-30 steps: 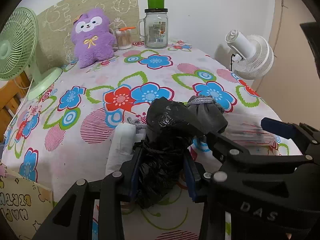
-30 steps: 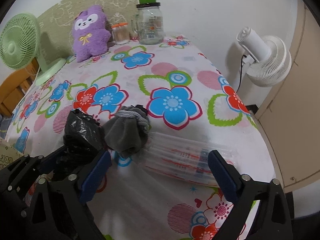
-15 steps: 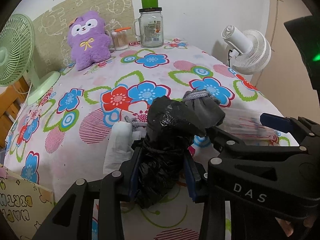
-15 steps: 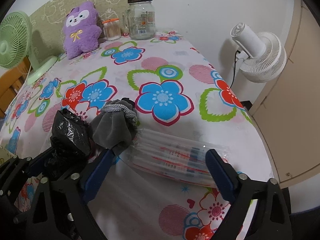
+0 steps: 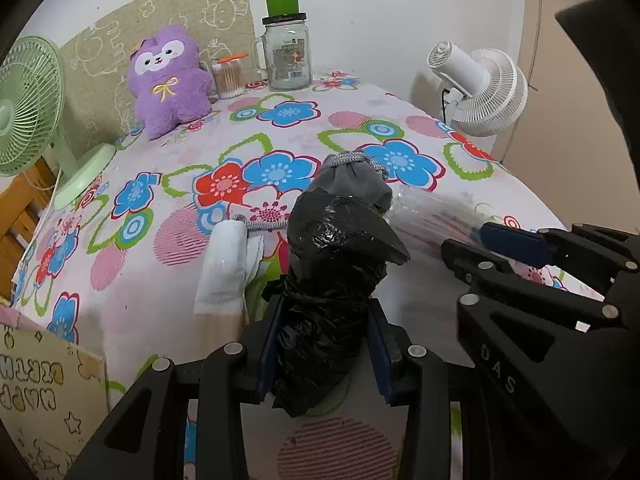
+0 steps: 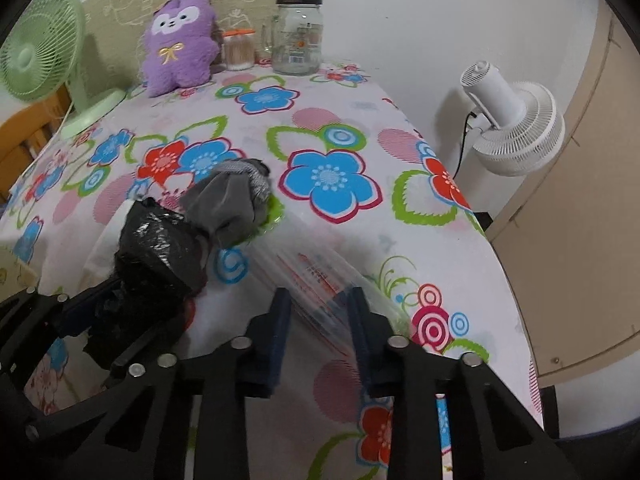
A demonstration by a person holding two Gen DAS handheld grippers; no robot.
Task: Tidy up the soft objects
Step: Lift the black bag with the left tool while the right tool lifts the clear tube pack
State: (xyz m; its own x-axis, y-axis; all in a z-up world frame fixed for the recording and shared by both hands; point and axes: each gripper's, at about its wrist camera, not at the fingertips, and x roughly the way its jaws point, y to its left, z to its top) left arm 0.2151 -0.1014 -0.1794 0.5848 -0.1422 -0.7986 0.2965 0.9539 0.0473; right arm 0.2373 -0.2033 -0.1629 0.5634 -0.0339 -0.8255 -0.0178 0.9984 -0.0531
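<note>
over the floral tablecloth [image 6: 332,120], right gripper [image 6: 318,300] tilts down, closing on clear packet [image 6: 316,276].

A table covered with a flower-print cloth [image 5: 280,128] carries everything. At its far edge sit a purple plush toy [image 5: 170,80], a cotton-swab tub [image 5: 229,80] and a glass mug jar with a green lid [image 5: 286,56]. A green fan [image 5: 36,116] stands at the left edge. Nearer lie a rolled white cloth [image 5: 226,264], a grey drawstring pouch [image 5: 352,180], a black plastic bag bundle [image 5: 336,272] and a clear plastic packet [image 6: 316,276].
</note>
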